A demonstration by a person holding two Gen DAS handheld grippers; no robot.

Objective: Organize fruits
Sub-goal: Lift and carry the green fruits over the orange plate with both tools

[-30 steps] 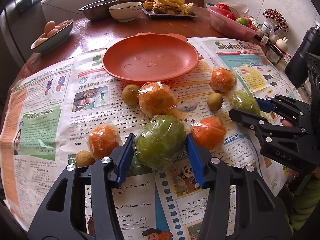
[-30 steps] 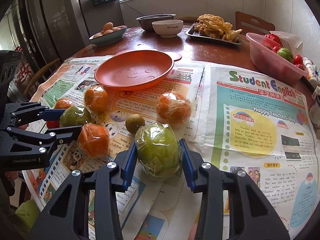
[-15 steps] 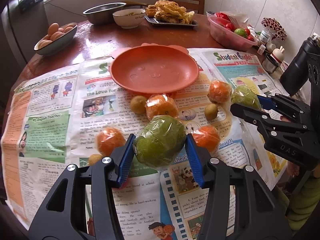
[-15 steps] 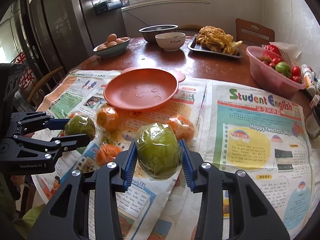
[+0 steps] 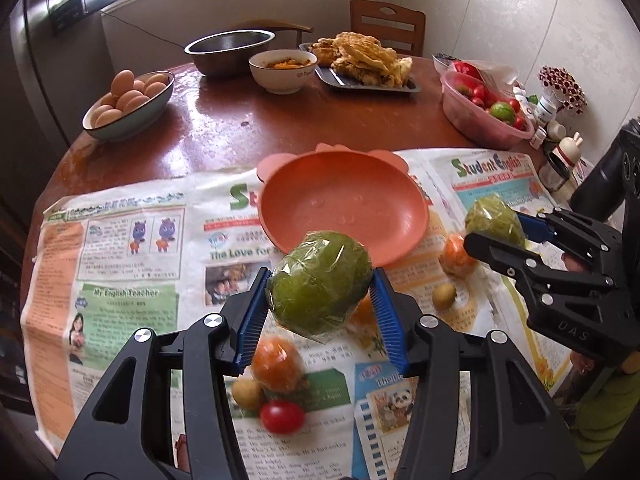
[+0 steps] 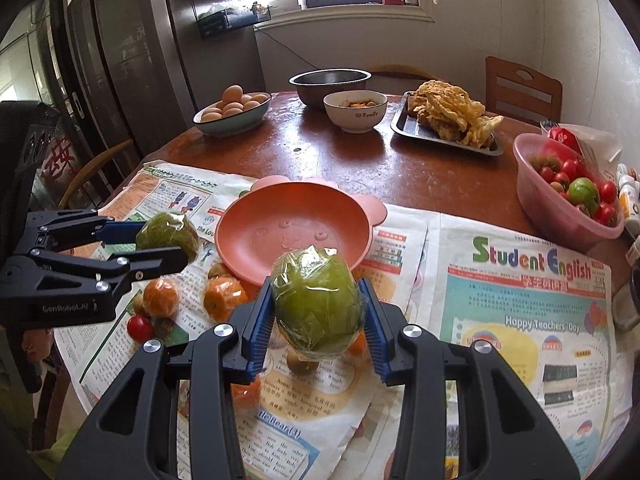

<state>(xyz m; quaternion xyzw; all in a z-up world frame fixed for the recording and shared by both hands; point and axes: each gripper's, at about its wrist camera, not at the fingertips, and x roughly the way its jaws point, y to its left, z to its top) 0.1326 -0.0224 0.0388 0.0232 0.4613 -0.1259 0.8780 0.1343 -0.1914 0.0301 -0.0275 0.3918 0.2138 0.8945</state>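
My left gripper (image 5: 318, 292) is shut on a plastic-wrapped green fruit (image 5: 320, 280) and holds it in the air, short of the orange plate (image 5: 344, 208). My right gripper (image 6: 316, 312) is shut on a second wrapped green fruit (image 6: 316, 300), also lifted, near the plate (image 6: 294, 232). Each gripper shows in the other's view with its fruit: the right one (image 5: 496, 226), the left one (image 6: 168, 238). Wrapped oranges (image 5: 276, 360) (image 6: 160, 296), small brown fruits (image 5: 444, 294) and a cherry tomato (image 5: 282, 416) lie on the newspaper (image 5: 132, 280) below.
On the round wooden table behind stand a bowl of eggs (image 5: 128, 104), a steel bowl (image 5: 230, 50), a white bowl (image 5: 282, 68), a tray of fried food (image 5: 364, 64) and a pink tub of tomatoes (image 5: 484, 108). Small bottles (image 5: 552, 120) stand at the right edge.
Both grippers have lifted their green fruits off the newspaper and risen higher. The fruits on the paper now lie farther below, and the plate looks nearer.
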